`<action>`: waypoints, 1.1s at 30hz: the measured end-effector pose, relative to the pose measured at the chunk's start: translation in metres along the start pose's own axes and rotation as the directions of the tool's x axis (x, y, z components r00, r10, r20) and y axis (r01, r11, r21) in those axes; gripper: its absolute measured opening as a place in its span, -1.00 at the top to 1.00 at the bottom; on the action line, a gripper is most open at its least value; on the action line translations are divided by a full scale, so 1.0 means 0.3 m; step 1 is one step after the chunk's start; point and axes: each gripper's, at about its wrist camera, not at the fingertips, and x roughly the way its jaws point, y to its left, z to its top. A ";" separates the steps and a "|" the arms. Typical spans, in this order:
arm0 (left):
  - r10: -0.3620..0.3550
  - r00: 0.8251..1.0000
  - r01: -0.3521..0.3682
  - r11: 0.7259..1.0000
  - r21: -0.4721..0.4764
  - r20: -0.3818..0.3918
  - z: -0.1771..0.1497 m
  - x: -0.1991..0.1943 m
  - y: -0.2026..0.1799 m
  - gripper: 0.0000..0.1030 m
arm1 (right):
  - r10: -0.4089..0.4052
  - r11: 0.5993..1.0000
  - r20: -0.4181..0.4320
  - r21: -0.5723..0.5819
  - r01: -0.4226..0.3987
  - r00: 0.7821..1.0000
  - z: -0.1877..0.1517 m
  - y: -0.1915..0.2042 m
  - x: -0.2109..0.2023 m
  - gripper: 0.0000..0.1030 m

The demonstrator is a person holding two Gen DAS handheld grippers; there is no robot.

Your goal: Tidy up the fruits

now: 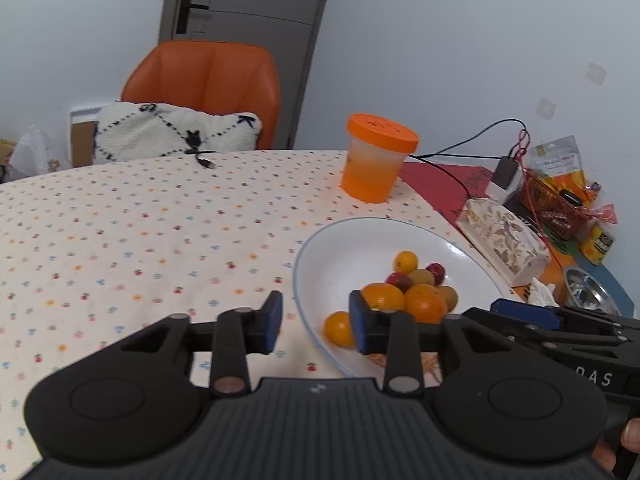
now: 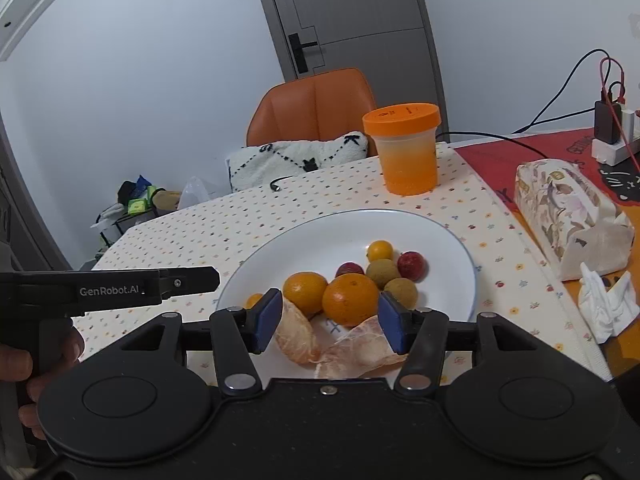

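Blue-padded left gripper (image 1: 316, 326) low over the near-left rim of the white plate (image 1: 340, 248), jaws spread, nothing between them; one pad outside the rim above the dotted tablecloth (image 1: 120, 240), the other just inside, beside a small yellow-orange fruit (image 1: 338, 328). Right gripper (image 2: 328, 322) at the plate's near edge, jaws wide apart, pinching nothing, flanking two peeled citrus segments (image 2: 298, 334) that lie on the plate; whether the pads touch them cannot be told. Just behind the segments, two whole oranges (image 2: 350, 300) side by side, touching. Farther back on the plate, two brownish-green round fruits (image 2: 380, 272), two small red ones (image 2: 412, 265) and a small yellow one (image 2: 380, 251), clustered close. To the right of the plate, a crumpled white tissue (image 2: 608, 304) and a floral tissue pack (image 2: 572, 212). Beyond the plate, an orange-lidded translucent jar (image 2: 404, 148), upright. Past the table edge, a patterned white cushion (image 2: 296, 160) on an orange chair (image 2: 312, 108), then a grey door (image 2: 360, 20).
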 end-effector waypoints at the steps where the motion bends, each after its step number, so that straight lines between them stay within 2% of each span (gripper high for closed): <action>1: 0.009 1.000 -0.009 1.000 0.001 0.002 0.001 -0.008 0.004 0.16 | 0.003 1.000 0.001 0.000 -0.003 1.000 -0.001 0.003 -0.002 -0.06; 4: 0.029 1.000 -0.029 1.000 -0.001 0.008 0.000 -0.036 0.016 -0.05 | 0.016 1.000 0.001 0.001 -0.016 1.000 -0.003 0.015 -0.008 -0.10; 8: 0.048 0.999 -0.047 0.999 -0.006 0.016 -0.003 -0.076 0.031 -0.18 | 0.028 1.000 0.000 0.003 -0.028 1.000 -0.009 0.034 -0.021 -0.15; 12: 0.071 0.997 -0.071 0.997 -0.012 0.034 -0.011 -0.124 0.041 -0.39 | 0.034 0.999 0.005 0.006 -0.034 0.999 -0.014 0.052 -0.042 -0.28; 16: 0.088 0.995 -0.088 0.996 -0.009 0.036 -0.020 -0.168 0.045 -0.53 | 0.036 0.999 0.017 0.011 -0.036 0.999 -0.016 0.068 -0.073 -0.52; 20: 0.087 0.996 -0.087 0.996 -0.005 0.029 -0.030 -0.210 0.043 -0.68 | 0.036 0.999 0.017 0.019 -0.037 0.999 -0.020 0.074 -0.100 -0.56; 28: 0.087 0.996 -0.087 0.996 -0.018 0.026 -0.055 -0.288 0.042 -0.76 | 0.029 0.999 0.029 0.020 -0.030 0.999 -0.036 0.087 -0.163 -0.84; 31: 0.105 0.994 -0.104 0.994 -0.035 0.027 -0.067 -0.317 0.048 -0.77 | 0.029 0.999 0.040 0.014 -0.030 0.999 -0.039 0.098 -0.189 -0.98; 33: 0.116 0.993 -0.115 0.992 -0.046 0.029 -0.074 -0.336 0.055 -0.78 | 0.035 0.999 0.043 0.016 -0.036 0.998 -0.042 0.105 -0.202 -1.00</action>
